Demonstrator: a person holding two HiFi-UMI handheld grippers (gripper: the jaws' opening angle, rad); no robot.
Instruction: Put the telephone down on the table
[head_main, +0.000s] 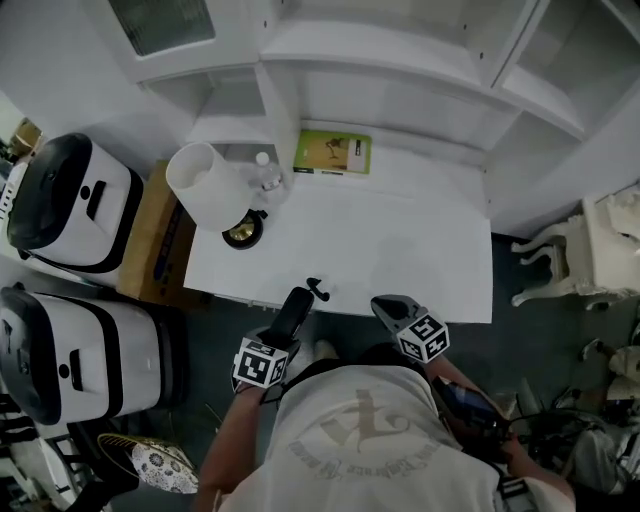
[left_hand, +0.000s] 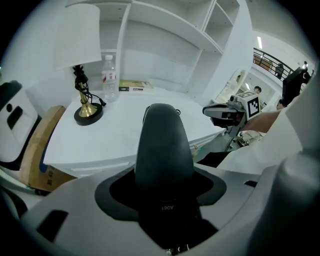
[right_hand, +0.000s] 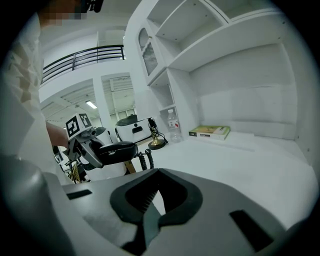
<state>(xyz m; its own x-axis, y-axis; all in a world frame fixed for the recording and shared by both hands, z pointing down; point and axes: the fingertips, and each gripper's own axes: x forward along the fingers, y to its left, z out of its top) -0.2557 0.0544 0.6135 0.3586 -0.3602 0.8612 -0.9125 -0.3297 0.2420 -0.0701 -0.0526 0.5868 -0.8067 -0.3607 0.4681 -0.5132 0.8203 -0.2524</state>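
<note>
Left gripper view shows us the telephone (left_hand: 162, 135), a smooth, rounded black handset, clamped in our left gripper (left_hand: 164, 167), while our right gripper (right_hand: 160, 172) stays out of it, jaws together, empty.

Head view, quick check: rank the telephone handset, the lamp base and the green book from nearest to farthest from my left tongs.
1. telephone handset: gripped in the left tongs themselves.
2. lamp base: farther back, slightly to the left.
3. green book: farthest, at the rear, slightly to the right.
</note>
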